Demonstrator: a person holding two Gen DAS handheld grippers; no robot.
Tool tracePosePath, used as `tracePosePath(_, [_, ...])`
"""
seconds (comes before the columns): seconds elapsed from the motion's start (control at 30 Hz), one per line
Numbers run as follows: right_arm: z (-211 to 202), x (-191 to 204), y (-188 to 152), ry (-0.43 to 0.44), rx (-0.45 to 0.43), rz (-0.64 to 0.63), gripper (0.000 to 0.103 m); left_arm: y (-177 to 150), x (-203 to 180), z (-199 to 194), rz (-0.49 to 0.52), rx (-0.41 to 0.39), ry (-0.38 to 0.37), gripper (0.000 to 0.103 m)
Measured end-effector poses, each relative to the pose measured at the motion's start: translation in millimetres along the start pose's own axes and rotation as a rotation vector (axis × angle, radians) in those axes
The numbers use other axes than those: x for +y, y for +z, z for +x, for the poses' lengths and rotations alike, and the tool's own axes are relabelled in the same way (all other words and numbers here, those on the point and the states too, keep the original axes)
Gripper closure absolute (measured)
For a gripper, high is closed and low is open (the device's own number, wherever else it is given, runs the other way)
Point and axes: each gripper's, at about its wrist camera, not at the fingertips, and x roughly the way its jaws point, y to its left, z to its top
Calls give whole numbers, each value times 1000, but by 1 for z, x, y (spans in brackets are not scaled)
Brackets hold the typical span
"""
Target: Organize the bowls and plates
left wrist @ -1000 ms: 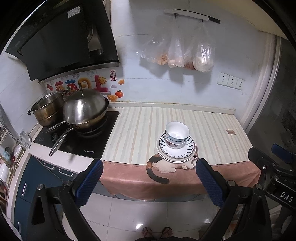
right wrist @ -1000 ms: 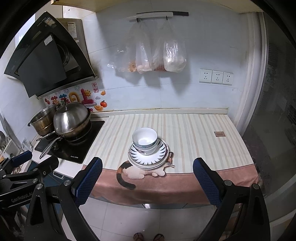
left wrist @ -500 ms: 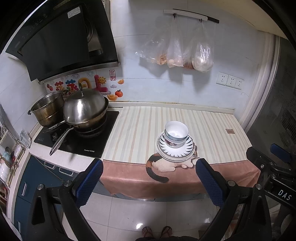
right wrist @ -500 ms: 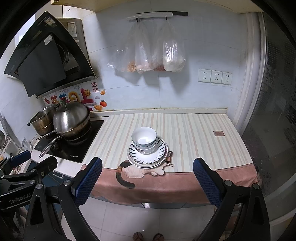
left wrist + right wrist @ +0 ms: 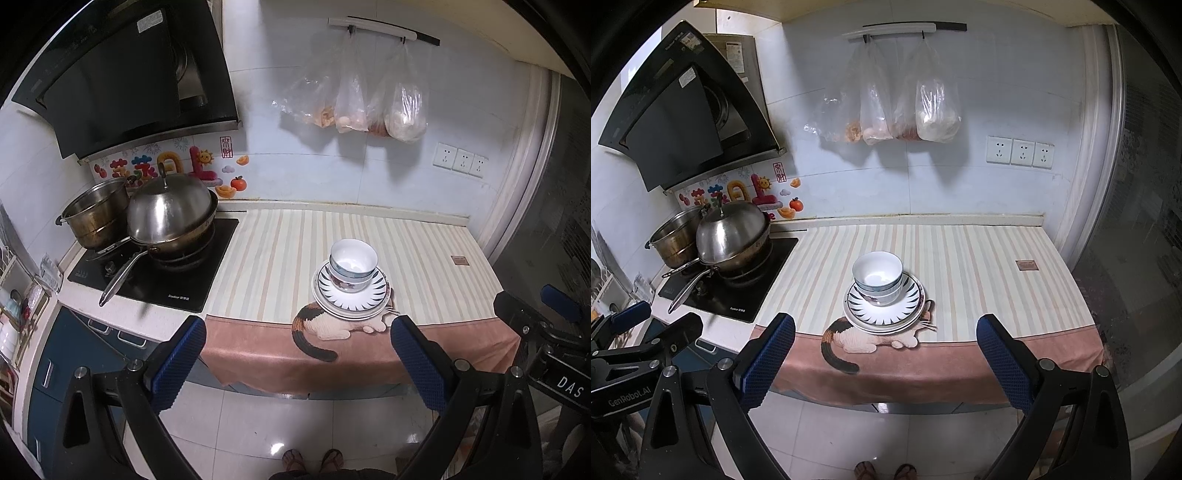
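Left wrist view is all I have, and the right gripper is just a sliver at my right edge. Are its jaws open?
Observer: Yes. In the right wrist view the right gripper is wide open, with nothing between its blue pads.
Operator: What is it aimed at?
Observer: The dish stack. The top bowl sits about midway between its two fingers, farther in on the counter.
Operator: Does my gripper show there?
Observer: Yes, the left gripper is at the left edge, in front of the cooktop. Its body reads GenRobot.AI.

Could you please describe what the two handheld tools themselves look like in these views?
Both the left tool and the right tool have black angular metal frames with silver bolts and blue textured finger pads. White lettering shows: GenRobot.AI on the left, DAS on the right.
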Motion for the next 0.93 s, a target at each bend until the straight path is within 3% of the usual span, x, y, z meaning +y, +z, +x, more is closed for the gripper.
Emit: tracePosePath(0.93, [7, -11, 5, -11, 1, -12, 2, 5, -5, 4, 7, -14, 1, 0])
